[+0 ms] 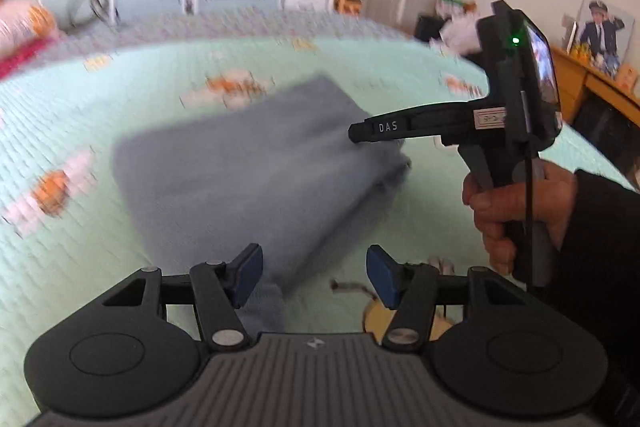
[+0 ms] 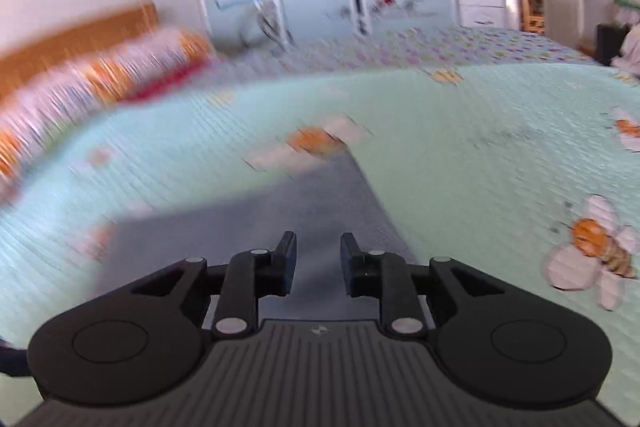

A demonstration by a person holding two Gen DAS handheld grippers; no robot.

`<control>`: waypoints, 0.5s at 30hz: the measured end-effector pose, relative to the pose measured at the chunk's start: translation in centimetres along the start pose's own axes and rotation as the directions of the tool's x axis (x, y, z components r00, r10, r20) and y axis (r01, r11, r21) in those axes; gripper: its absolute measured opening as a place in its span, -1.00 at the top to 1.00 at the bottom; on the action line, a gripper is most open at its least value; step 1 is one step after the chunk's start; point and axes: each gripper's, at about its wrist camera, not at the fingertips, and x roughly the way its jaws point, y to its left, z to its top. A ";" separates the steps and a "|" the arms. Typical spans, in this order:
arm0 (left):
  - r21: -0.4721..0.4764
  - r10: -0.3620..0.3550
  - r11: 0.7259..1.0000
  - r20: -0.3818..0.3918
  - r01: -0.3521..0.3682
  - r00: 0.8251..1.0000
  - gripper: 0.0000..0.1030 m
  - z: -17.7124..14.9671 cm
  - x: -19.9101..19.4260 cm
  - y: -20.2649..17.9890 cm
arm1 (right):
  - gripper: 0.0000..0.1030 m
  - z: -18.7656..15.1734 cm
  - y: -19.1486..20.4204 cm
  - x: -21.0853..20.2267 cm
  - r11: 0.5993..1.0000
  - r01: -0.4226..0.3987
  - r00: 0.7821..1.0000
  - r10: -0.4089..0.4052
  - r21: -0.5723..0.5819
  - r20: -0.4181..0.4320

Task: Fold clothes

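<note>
Blue cloth (image 1: 256, 163), folded, on bedspread (image 1: 120, 107). Left gripper (image 1: 316, 277): fingers spread, empty. Right gripper (image 2: 319, 259) at 3 o'clock: fingers narrowly apart, empty.

Folded cloth (image 1: 256, 163) lies on bedspread (image 1: 100, 115), frame centre. Right gripper (image 1: 356, 133) at cloth's right edge; left gripper (image 1: 316, 275) below, over its near corner.

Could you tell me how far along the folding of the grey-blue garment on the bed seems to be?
Mostly folded: the grey-blue cloth garment lies as a compact, layered rectangle on the mint-green quilted bedspread. In hand: the right gripper reaches its far edge with jaws narrowed; no cloth visibly pinched. The left gripper is open above the near edge. Possibly left: a final fold or tidying.
</note>
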 end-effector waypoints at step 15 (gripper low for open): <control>-0.029 0.010 1.000 0.025 -0.009 1.000 -0.20 2.2 1.2 1.6 | 0.07 2.8 2.9 -1.7 0.994 -0.033 0.995 0.042 -0.107 0.090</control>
